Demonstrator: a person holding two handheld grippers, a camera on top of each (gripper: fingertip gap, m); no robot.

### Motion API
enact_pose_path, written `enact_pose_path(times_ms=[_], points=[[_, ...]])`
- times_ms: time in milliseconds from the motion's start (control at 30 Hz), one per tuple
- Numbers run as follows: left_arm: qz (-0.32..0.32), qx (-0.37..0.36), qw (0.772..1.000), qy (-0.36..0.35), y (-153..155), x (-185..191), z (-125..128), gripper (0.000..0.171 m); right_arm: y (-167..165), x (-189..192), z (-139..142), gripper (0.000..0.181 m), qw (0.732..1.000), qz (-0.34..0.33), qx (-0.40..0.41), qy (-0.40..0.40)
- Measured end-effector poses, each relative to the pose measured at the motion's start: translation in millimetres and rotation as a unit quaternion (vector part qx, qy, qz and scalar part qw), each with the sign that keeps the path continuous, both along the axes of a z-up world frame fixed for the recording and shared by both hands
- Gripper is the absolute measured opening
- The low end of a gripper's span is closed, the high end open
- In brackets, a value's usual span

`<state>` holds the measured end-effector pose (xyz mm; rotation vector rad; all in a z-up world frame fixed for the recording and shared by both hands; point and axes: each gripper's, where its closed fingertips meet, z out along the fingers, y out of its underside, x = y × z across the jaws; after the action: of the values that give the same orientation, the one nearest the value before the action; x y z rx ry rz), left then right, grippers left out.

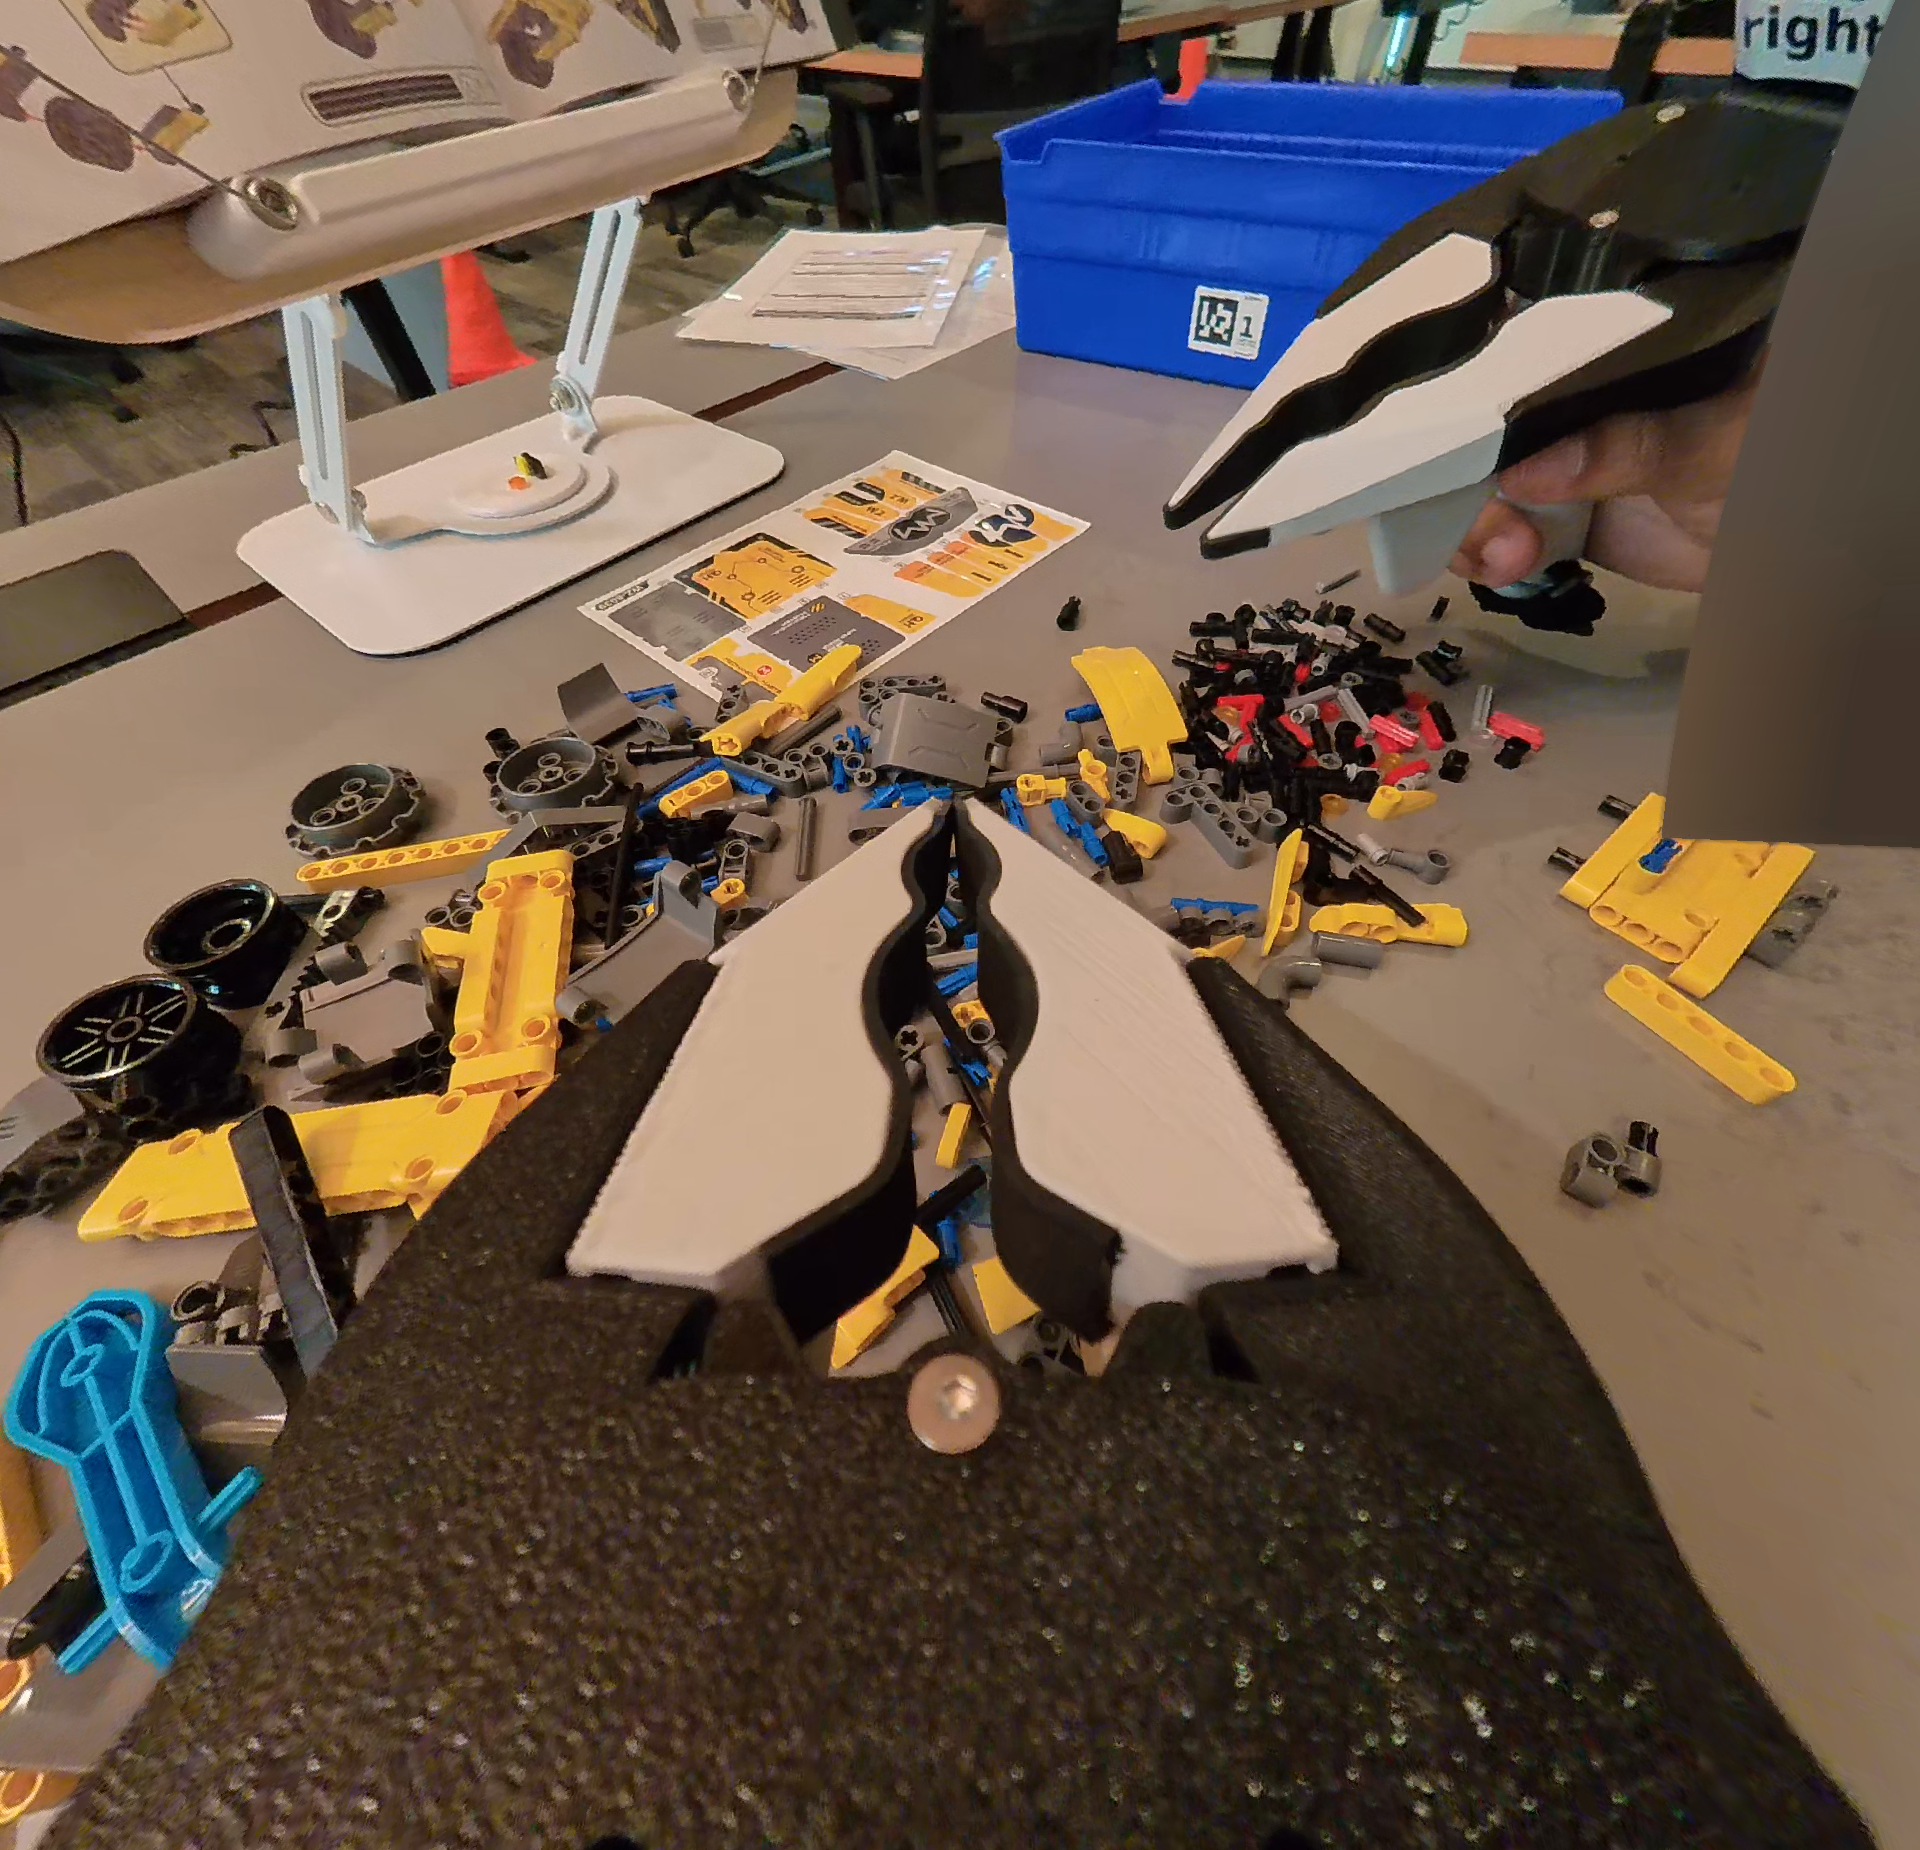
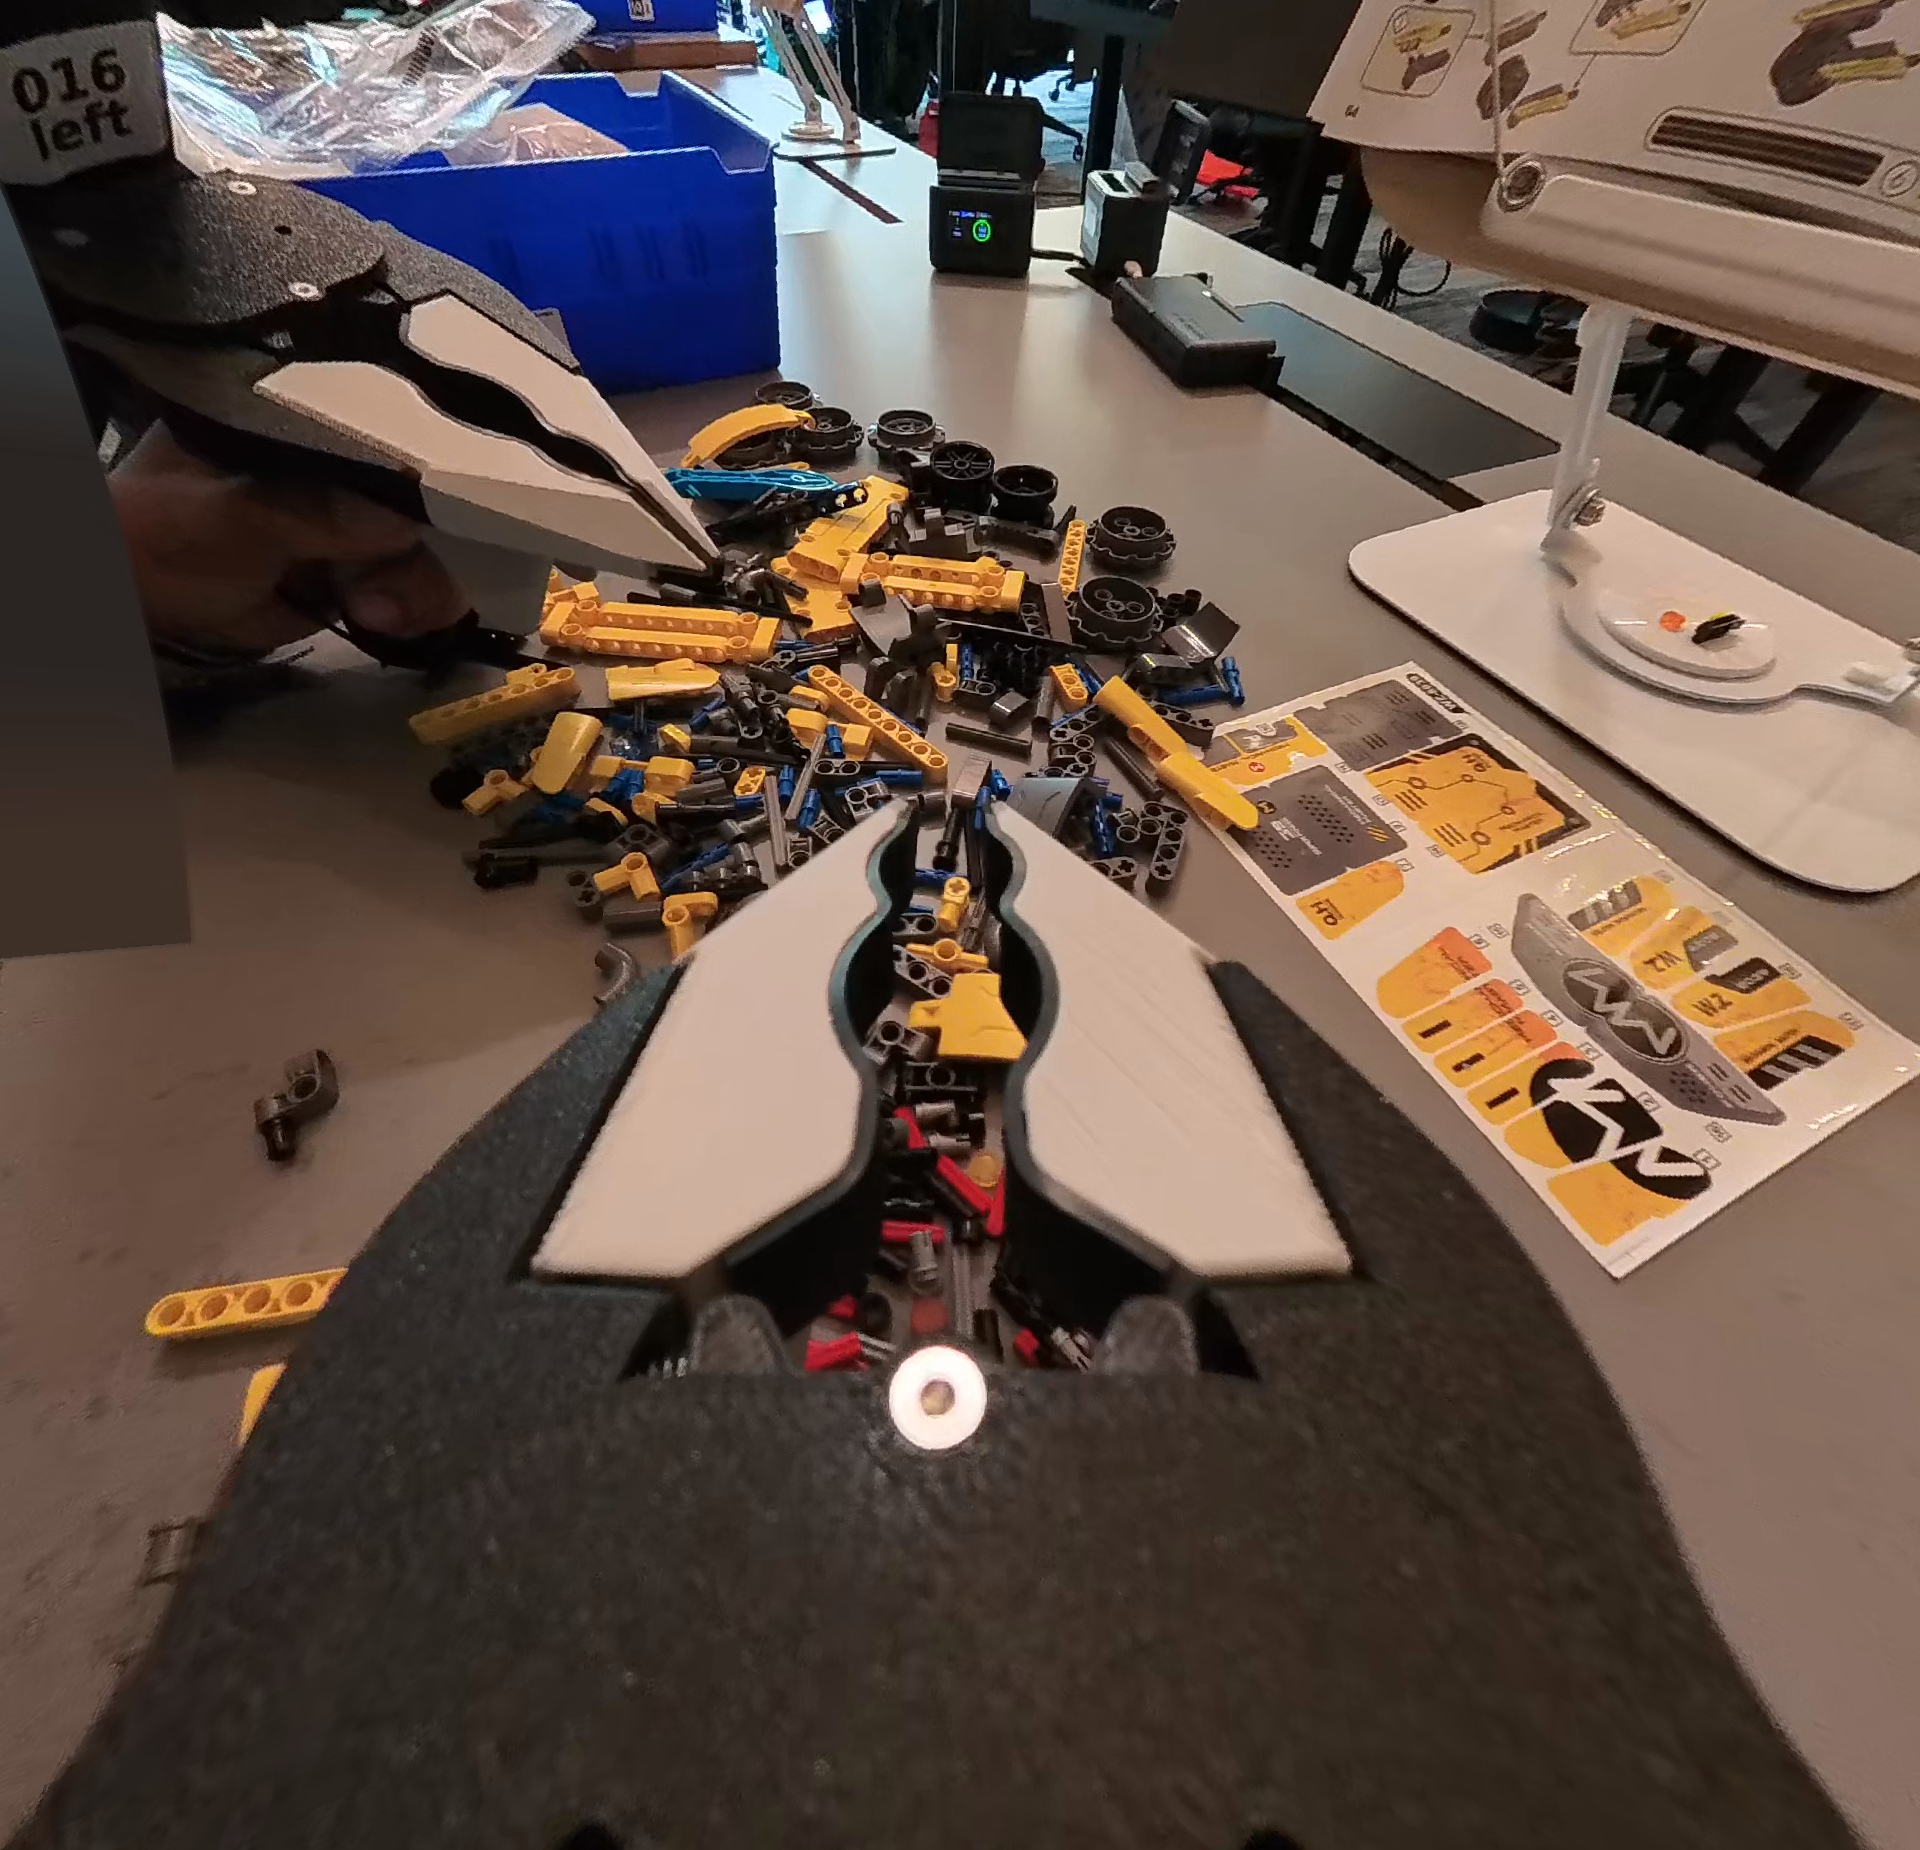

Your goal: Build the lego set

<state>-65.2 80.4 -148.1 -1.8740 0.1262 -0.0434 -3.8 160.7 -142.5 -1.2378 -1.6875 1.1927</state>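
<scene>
Grey tabletop in a workshop room carries a wide scatter of small plastic building-set parts: yellow beams, blue and black pins, grey connectors, with black wheels toward its left edge and a heap of red and black pins toward the right. Behind the scatter lie a sticker sheet, a white book stand holding an open instruction booklet, and a blue bin toward the far edge.

Left gripper hovers low over the middle of the pile, its tips drawn together with nothing visibly between them, nearest the blue pins and grey connectors. Right gripper hangs above the pin heap, tips a narrow gap apart and, as far as the blur allows, empty.

Pieces look light, rigid and smooth, likely to skid on the bare surface; long beams offer flat sides to pinch, while pins probably need a tip grip across the shaft
</scene>
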Motion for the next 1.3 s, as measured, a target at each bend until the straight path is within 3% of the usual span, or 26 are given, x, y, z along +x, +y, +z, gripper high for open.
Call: enact_pose_path(times_ms=[367, 633, 800, 967, 1300], points=[[0.005, 0.025, 1.000, 0.001, -2.1, -2.3, 10.2, 0.000, -1.1, -2.1, -3.3, 0.018, 0.999, 0.002, -0.036, -0.011], [0.012, 0.038, 0.999, -0.012, -3.9, -6.2, 15.4, 0.000, -28.3, -14.5, 13.1, 0.018, 0.998, 0.012, -0.062, 0.021], [0.006, 0.035, 0.999, -0.016, -3.4, -4.5, 14.1, 0.000, -57.2, -35.2, -16.5, 0.018, 0.994, 0.062, -0.043, -0.078], [0.004, 0.034, 0.999, -0.016, -3.4, -3.8, 13.7, 0.000, -55.3, -43.4, -57.2, 0.018, 0.983, 0.051, 0.030, -0.176], [0.000, 0.032, 0.999, -0.021, -3.2, -3.0, 13.0, 0.000, -48.5, -58.6, -55.8, 0.016, 0.981, 0.053, 0.004, -0.186]])
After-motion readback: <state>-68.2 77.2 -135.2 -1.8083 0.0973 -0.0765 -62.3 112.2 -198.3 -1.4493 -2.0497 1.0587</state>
